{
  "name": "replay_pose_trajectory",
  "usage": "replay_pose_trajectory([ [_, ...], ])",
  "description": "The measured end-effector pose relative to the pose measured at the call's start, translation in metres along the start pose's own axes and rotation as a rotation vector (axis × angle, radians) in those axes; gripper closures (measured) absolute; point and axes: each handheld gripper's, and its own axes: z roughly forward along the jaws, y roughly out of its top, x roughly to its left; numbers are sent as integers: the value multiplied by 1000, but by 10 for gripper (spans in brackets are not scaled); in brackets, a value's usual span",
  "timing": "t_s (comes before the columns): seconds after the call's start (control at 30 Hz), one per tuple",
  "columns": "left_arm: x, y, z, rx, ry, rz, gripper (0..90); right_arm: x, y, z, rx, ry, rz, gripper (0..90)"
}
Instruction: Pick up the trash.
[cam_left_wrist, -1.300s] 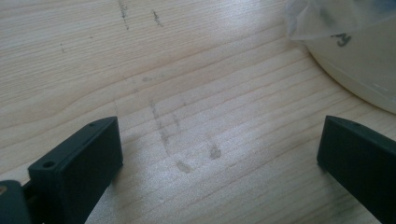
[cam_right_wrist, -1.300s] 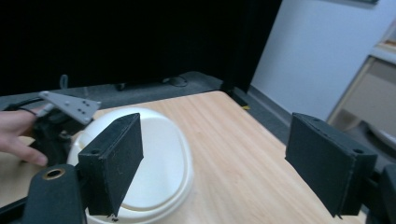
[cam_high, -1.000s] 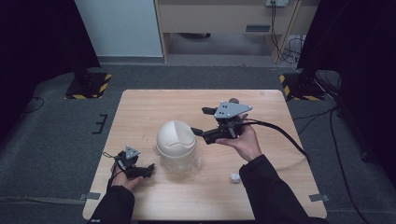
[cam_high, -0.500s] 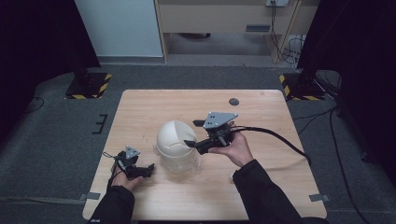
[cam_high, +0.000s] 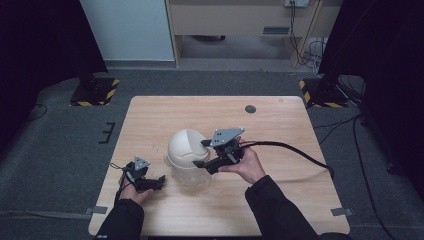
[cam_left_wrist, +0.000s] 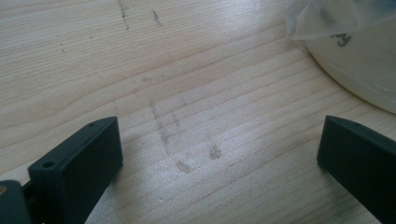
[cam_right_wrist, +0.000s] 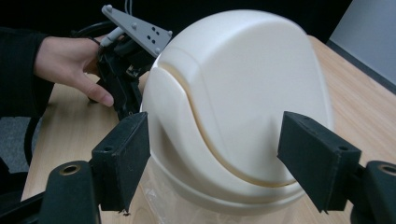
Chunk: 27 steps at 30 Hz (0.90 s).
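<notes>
Nearest the person, on the counter (cam_high: 280, 125), the left gripper (cam_high: 159, 180) is resting low with its jaws spread wide on nothing, bare wood lying between them. Just beyond it, near the counter's middle, a cream domed lid (cam_high: 186, 145) is sitting over a clear plastic tub (cam_high: 192, 177). The right gripper (cam_high: 201, 153) is reaching in beside the dome, its jaws gaping wide to either side of the shell and not yet touching it. The lid is looking like smooth, rigid, light plastic, likely slippery where it curves; gripping low at its stepped rim seems safest. Farther off, a small dark disc (cam_high: 250, 108) is lying alone.
</notes>
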Motion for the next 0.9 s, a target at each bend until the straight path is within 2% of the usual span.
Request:
replay_pose_trajectory([
  [0.67, 0, 0, 0, 0, 0, 0, 0, -1, -5, 15, 43, 48, 46, 256],
  [0.9, 0, 0, 0, 0, 0, 0, 0, -2, -7, 19, 54, 70, 41, 252],
])
